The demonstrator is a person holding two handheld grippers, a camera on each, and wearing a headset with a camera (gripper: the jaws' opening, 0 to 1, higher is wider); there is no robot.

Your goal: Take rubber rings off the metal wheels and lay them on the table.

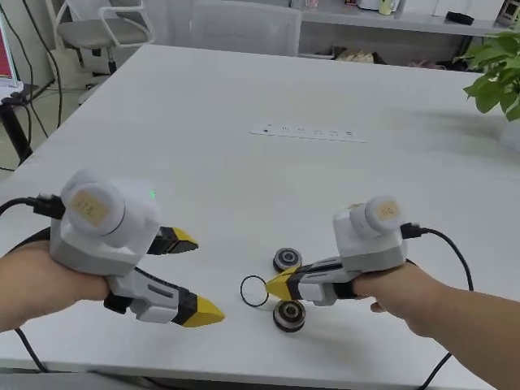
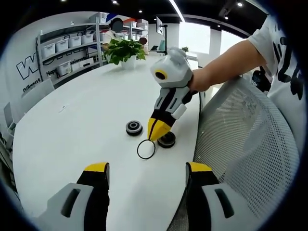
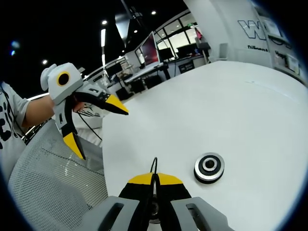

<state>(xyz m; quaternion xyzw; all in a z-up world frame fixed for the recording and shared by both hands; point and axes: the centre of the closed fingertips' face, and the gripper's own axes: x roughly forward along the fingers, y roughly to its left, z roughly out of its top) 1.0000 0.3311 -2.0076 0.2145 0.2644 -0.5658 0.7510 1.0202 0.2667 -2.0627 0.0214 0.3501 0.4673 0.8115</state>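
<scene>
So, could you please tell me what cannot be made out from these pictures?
Head view: the right tongs cover part of the near wheel, so whether rubber is on it is unclear.
Head view: whether the rubber ring in those tongs touches the table cannot be told.
Head view: markings on the white strip are too small to read.

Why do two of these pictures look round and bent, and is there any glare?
Both gripper views are fisheye, so the table bulges. Left gripper view: a ceiling strip glares. Right gripper view: dim above, with bright spots. Head view: straight, even light, soft shadows beside the wheels.
</scene>
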